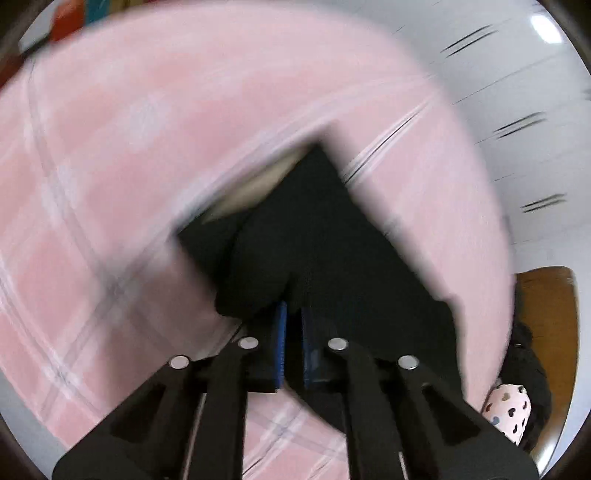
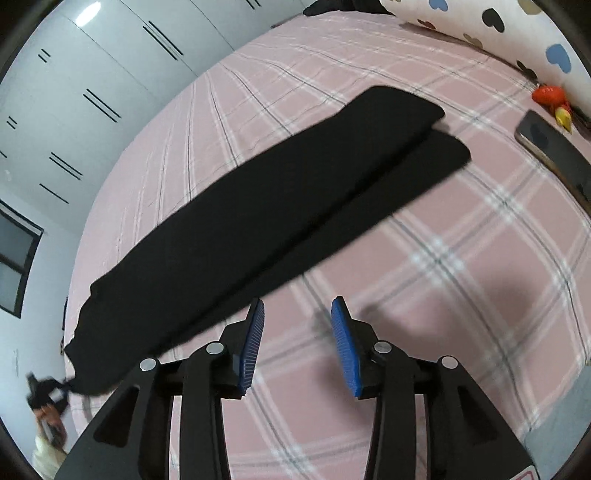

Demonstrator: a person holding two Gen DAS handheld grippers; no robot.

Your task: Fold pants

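Note:
Black pants (image 2: 266, 206) lie stretched across a pink plaid bed (image 2: 443, 280), the two legs side by side, cuffs at the far right. My left gripper (image 1: 293, 314) is shut on the black pants (image 1: 314, 229) at one end and lifts the fabric off the bed; that view is motion-blurred. The same gripper shows small in the right wrist view (image 2: 48, 387), at the pants' waist end by the bed's left edge. My right gripper (image 2: 297, 325) is open and empty just above the sheet, beside the near edge of the pants.
A phone (image 2: 546, 144) lies on the bed at the far right, near a red and yellow toy (image 2: 550, 98). A heart-print pillow (image 2: 491, 22) lines the far right side. White wardrobes (image 2: 92, 92) stand beyond the bed's left edge.

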